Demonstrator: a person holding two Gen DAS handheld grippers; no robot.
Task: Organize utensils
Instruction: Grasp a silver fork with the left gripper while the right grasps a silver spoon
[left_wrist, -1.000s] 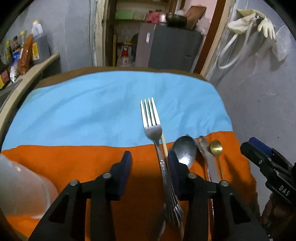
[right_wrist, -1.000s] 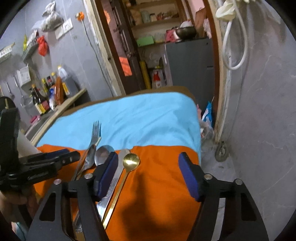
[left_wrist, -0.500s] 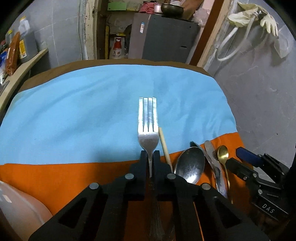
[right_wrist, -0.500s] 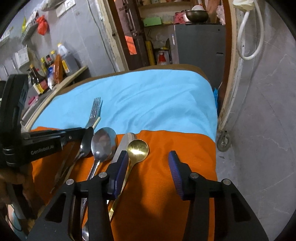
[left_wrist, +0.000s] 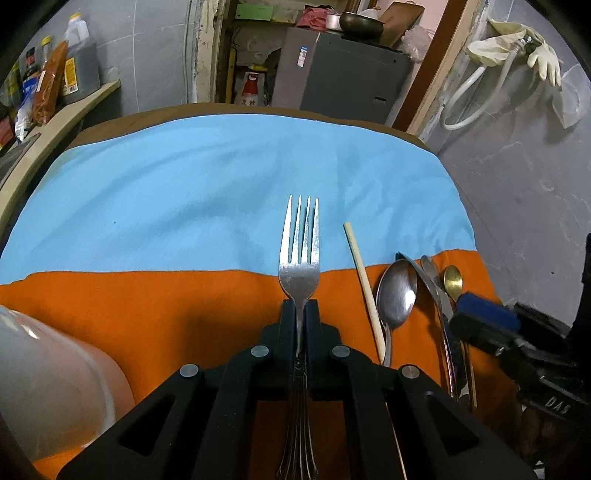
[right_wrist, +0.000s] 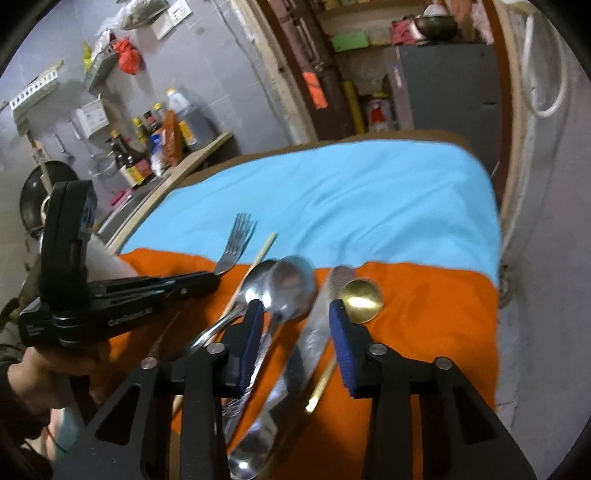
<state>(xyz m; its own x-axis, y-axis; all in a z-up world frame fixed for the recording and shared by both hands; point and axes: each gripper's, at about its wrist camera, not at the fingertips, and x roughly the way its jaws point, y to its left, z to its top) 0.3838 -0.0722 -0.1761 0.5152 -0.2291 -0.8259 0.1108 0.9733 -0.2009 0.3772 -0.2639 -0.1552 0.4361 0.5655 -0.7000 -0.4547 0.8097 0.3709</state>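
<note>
Fork (left_wrist: 299, 266) neck pinched between left fingers (left_wrist: 287, 314); right fingers (right_wrist: 341, 332) spread, closing over knife (right_wrist: 317, 332).

One fork (left_wrist: 299, 258) at centre frame. One wooden chopstick (left_wrist: 364, 288) right of it. Two silver spoons (right_wrist: 291, 288), bowls overlapping, at the centre of the right wrist view. One table knife (right_wrist: 317, 332). One small gold spoon (right_wrist: 362, 299). Two grippers: left gripper (left_wrist: 300, 314), right gripper (right_wrist: 295, 332)
</note>
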